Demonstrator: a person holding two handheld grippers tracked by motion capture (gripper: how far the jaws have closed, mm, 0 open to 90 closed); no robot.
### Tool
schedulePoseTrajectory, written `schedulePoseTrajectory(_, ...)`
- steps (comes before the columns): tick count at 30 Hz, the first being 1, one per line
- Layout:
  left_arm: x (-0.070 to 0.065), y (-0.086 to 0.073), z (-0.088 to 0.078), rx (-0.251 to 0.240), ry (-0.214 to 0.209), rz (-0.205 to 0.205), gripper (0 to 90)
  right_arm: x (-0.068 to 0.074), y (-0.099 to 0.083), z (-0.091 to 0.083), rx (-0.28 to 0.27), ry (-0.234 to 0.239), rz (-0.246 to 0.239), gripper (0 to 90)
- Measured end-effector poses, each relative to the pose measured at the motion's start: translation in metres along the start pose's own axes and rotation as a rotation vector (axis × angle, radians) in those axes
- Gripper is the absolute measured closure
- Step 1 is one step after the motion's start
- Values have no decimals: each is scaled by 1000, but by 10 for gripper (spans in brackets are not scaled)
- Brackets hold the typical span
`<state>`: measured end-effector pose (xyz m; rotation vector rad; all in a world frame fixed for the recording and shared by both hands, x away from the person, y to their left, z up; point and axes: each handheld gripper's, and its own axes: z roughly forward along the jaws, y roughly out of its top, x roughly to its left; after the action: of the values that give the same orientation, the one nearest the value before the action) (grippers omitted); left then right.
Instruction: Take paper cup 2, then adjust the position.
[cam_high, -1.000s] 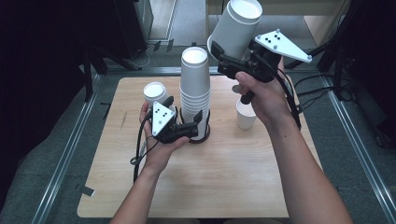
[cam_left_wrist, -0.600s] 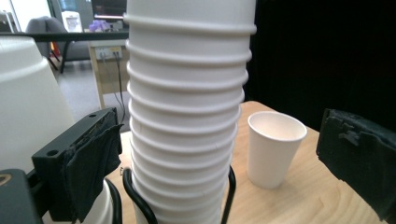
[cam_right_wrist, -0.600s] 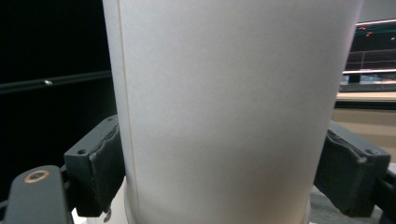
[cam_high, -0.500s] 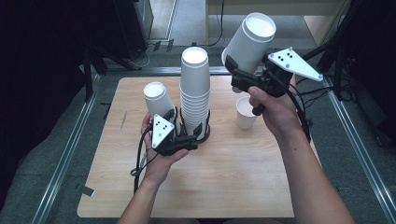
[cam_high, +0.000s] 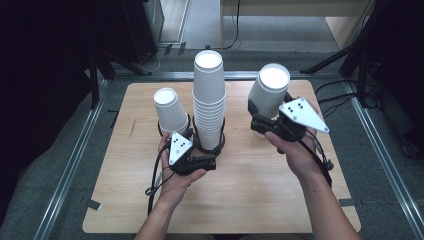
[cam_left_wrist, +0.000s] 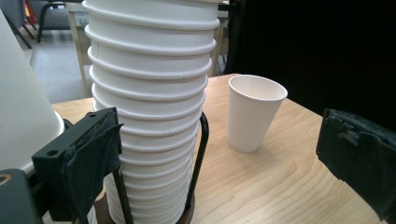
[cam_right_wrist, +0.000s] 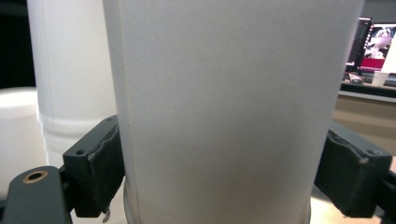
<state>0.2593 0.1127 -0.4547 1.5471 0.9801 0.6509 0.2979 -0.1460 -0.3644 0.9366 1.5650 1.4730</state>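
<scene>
High view: the right claw (cam_high: 264, 114) carried an inverted white paper cup (cam_high: 269, 91) over the right half of the wooden table (cam_high: 240, 200), toward the far edge. Its jaws had just been easing apart, the cup between them. The left claw (cam_high: 209, 161) rested near the table's middle, at the foot of the tall cup stack (cam_high: 209, 100) standing in a dark wire holder (cam_high: 220, 142). Another inverted cup (cam_high: 170, 110) stood just left of the stack.

Left gripper view: the jaws stood well apart, released; one pad lay beside the stack (cam_left_wrist: 149, 107), not gripping it. An upright cup (cam_left_wrist: 254, 112) stood beyond, apart.

Right gripper view: both pads (cam_right_wrist: 105, 163) pressed the cup's wall (cam_right_wrist: 224, 107), grasping it.
</scene>
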Motion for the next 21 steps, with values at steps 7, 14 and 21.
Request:
schedulePoseTrajectory(7, 0, -1, -3, 19, -8, 8, 2, 2, -46, -15, 58, -32, -29, 127)
schedulePoseTrajectory(14, -3, -4, -6, 40, -15, 15, 2, 10, -77, -24, 112, -59, -98, 127)
schedulePoseTrajectory(21, -3, -11, -9, 69, -34, 33, 2, 17, -99, -34, 148, -83, -152, 125)
